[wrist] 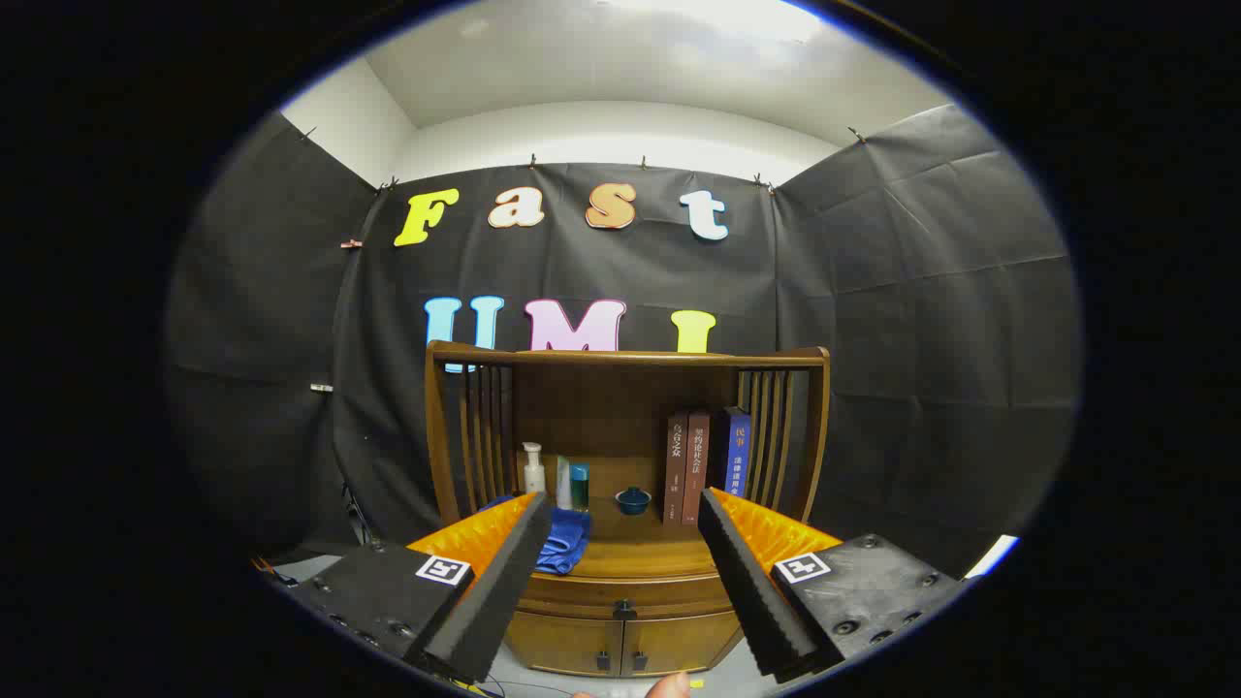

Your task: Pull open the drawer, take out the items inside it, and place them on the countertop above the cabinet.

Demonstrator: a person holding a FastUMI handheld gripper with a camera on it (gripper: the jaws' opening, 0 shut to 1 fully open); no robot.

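Note:
A brown wooden cabinet stands ahead of me, beyond the fingers, with a railed shelf on top. Its drawer sits closed under the countertop, with a small dark knob at its middle. Below it are two cabinet doors with dark handles. My gripper is open, well short of the cabinet, with nothing between its fingers. The drawer's contents are hidden.
On the countertop lie a blue cloth, a white pump bottle, a small tube and bottle, a dark blue bowl and three upright books. A fingertip shows below the fingers.

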